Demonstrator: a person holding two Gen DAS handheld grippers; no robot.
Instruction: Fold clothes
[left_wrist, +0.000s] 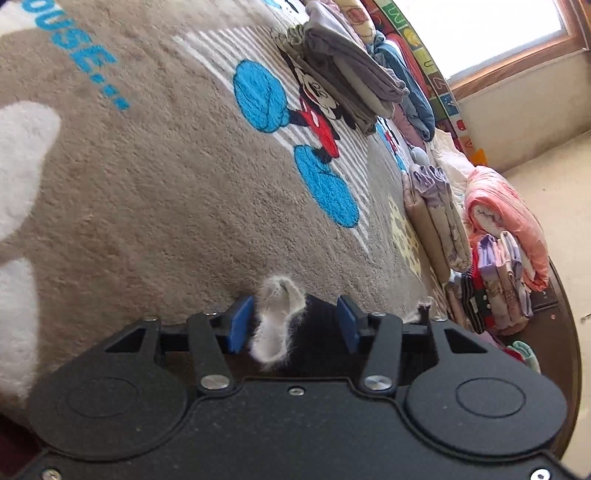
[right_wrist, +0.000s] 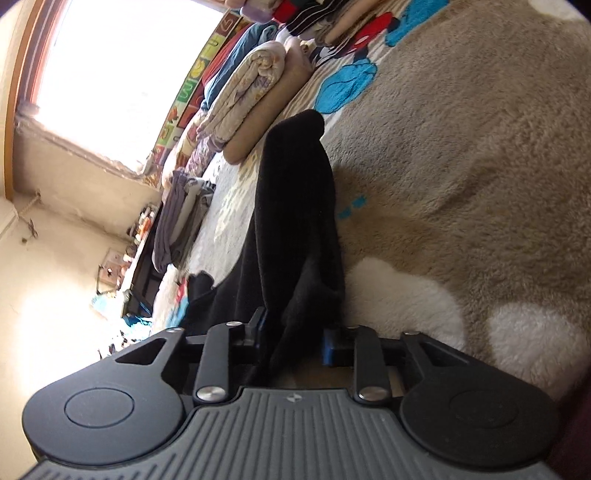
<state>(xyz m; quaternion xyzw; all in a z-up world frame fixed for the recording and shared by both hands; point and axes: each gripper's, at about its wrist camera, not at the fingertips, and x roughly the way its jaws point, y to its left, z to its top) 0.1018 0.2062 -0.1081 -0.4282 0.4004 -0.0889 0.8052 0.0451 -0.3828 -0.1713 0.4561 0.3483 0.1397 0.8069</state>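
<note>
Black garment (right_wrist: 295, 206) lengthwise, away from tongs (right_wrist: 293, 332)

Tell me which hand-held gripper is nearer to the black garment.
Right. The right hand-held gripper has the black garment running between its fingers. The left hand-held gripper is open around a grey fuzzy piece; dark fabric sits behind it, but whether that's the same garment is unclear.

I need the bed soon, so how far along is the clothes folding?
Mostly done, it seems. Done: folded stacks line the far edge of the blanket. In hand: a black garment runs between the right hand-held gripper's fingers, not yet folded; the left hand-held gripper stands open around a grey fuzzy edge. Left: folding that piece. Whether more unfolded clothes wait cannot be told.
</note>
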